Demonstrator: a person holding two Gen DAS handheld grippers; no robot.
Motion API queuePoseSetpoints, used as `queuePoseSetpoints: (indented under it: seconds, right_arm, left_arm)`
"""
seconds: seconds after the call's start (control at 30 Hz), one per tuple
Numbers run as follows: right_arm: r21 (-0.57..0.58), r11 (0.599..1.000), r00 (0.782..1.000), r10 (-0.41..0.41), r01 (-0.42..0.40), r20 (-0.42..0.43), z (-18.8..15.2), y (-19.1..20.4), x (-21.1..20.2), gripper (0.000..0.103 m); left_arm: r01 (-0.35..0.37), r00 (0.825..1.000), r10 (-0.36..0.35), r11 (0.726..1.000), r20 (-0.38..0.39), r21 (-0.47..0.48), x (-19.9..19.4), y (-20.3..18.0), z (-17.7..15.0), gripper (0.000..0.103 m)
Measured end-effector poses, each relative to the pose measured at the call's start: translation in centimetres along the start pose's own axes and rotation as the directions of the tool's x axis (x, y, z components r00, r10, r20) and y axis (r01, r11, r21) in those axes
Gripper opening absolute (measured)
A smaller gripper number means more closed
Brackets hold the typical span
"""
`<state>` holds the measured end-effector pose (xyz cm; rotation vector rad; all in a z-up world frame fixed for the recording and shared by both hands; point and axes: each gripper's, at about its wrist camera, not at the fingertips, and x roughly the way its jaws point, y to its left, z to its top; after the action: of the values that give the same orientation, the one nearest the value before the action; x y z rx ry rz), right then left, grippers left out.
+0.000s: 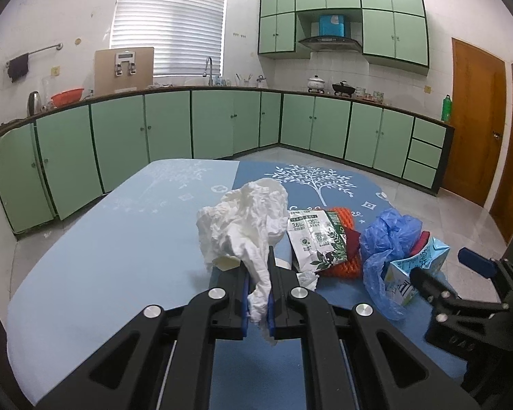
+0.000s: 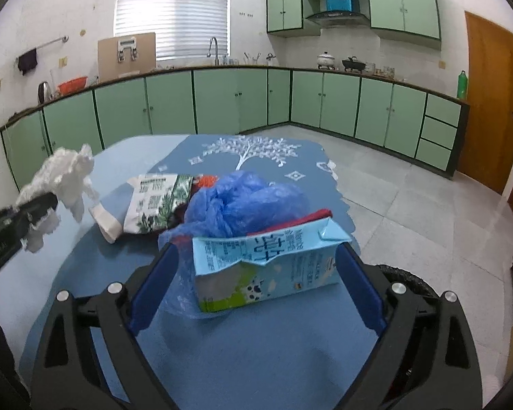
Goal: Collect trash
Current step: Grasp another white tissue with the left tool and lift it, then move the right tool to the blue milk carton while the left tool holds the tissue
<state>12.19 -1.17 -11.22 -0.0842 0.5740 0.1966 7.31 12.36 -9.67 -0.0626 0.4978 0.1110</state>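
Observation:
My left gripper is shut on a crumpled white tissue, which sticks up above the blue tablecloth. In the right wrist view the tissue and the left gripper are at the far left. A light blue milk carton lies on its side between the fingers of my right gripper, which is open with its blue pads on either side. Behind the carton are a blue plastic bag, a green-and-white snack wrapper and an orange net. In the left wrist view the carton and right gripper are at the right.
The table's right edge drops to a grey tiled floor. A dark round object shows just past the right finger. Green kitchen cabinets line the far walls, and a wooden door stands at the right.

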Motion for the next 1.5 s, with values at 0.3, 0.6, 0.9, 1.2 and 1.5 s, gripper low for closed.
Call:
queuePoseSetpoints:
  seconds: [0.3,0.6,0.9,1.2,1.5]
  right_arm:
    - [-0.003,1.0,0.999,-0.031,0.031,-0.036,-0.2,-0.5,0.9,0.09]
    - [0.009,0.998,0.996,-0.064,0.065,-0.055,-0.5,-3.0,-0.4,0.09]
    - [0.082,0.996,0.997,-0.031,0.036,-0.064,-0.6,-2.6,-0.3,0.09]
    - [0.119,0.986,0.99,-0.107,0.117,-0.091,0.2,-1.0,2.4,0.09]
    - [0.149,0.981,0.987,-0.103,0.122,-0.127,0.1,-1.8,4.1,0.088]
  left_arm:
    - [0.002,1.0,-0.002,1.0,-0.003,0.013,0.0,-0.3,0.0,0.008]
    - [0.015,1.0,-0.015,1.0,-0.008,0.021,-0.1,-0.4,0.0,0.008]
    - [0.035,0.999,-0.034,0.999,-0.019,0.036,0.3,-0.4,0.1,0.008]
    - [0.024,0.999,-0.023,0.999,-0.039,0.026,1.3,0.7,0.0,0.008]
    - [0.035,0.998,-0.034,0.999,-0.051,0.01,2.0,1.1,-0.3,0.008]
